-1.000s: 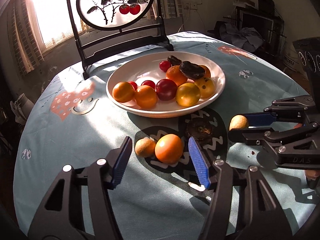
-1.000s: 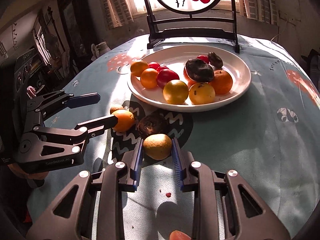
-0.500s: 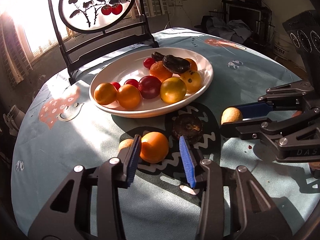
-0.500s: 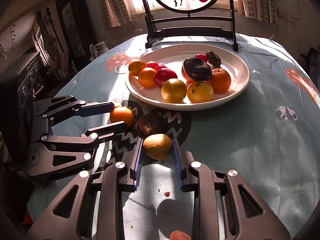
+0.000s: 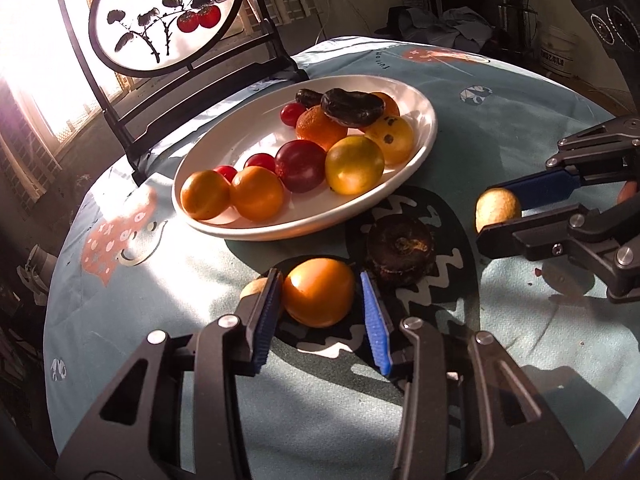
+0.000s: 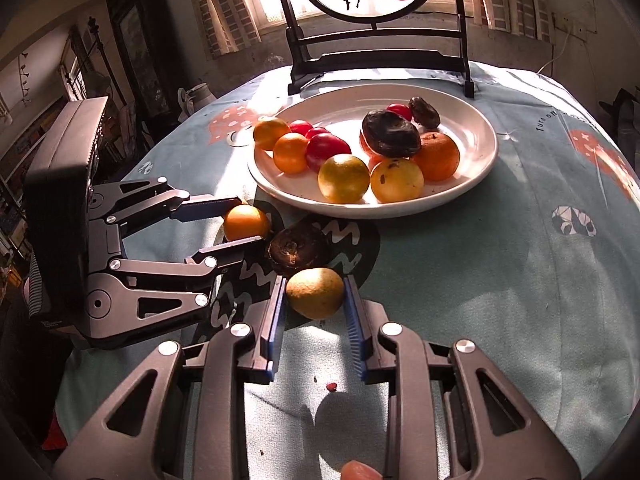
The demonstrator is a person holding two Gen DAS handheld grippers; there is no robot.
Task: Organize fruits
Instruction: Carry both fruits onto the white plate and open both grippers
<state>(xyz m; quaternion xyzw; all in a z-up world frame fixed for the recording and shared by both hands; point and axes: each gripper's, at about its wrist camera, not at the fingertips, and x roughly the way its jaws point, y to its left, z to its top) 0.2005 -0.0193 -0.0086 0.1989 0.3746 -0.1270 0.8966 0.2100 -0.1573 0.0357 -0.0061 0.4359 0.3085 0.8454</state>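
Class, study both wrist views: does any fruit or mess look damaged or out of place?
Yes. A dark, shrivelled fruit lies on the tablecloth outside the plate, apparently spoiled, and another dark fruit sits atop the plated pile. Small red scraps litter the cloth.

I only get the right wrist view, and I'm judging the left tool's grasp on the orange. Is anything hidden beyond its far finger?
Observer: Yes. The left wrist view shows a small pale fruit on the tablecloth, just outside the left tool's left finger and beside the orange.
Operator: Are both pads on the orange?
Observer: No. The left pad looks to touch it, but the right pad stands off with a clear gap.
Operator: And my tan fruit?
Observer: Seen from the side, the right tool pinches the tan fruit top and bottom, apparently off the cloth.
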